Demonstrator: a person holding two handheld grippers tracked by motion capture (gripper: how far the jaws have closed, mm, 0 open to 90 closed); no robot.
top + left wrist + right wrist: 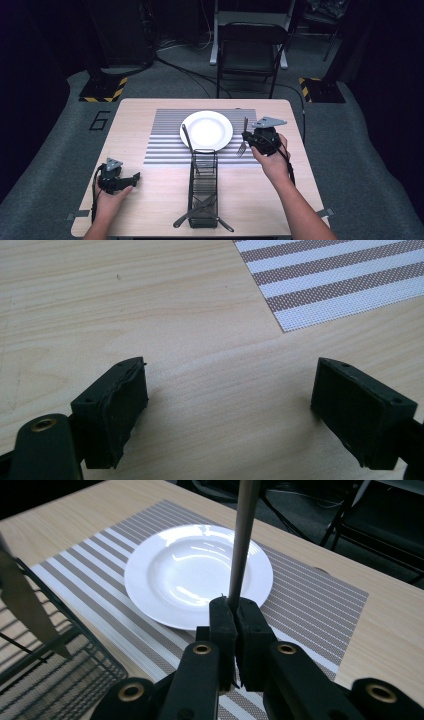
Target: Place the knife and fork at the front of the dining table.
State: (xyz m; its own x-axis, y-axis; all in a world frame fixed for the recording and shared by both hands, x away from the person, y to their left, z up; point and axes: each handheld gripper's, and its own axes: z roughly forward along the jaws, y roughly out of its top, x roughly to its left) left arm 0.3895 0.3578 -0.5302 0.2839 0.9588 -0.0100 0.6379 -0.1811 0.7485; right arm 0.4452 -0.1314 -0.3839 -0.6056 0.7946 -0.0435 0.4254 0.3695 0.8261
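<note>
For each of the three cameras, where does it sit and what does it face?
High view: above the near table edge, facing forward and down; both forearms, left tool, right tool.
Left gripper view: on the left tool, facing bare table; open jaws.
Right gripper view: on the right tool, clamping a fork.
Shared: plate.

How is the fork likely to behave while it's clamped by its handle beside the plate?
The fork looks like slim metal, so probably stiff and light. Its smooth handle is pinched in the right hand-held gripper at one narrow spot, so it could pivot or slip. Tines hang down near the white plate; a knock might clink rather than bend.
</note>
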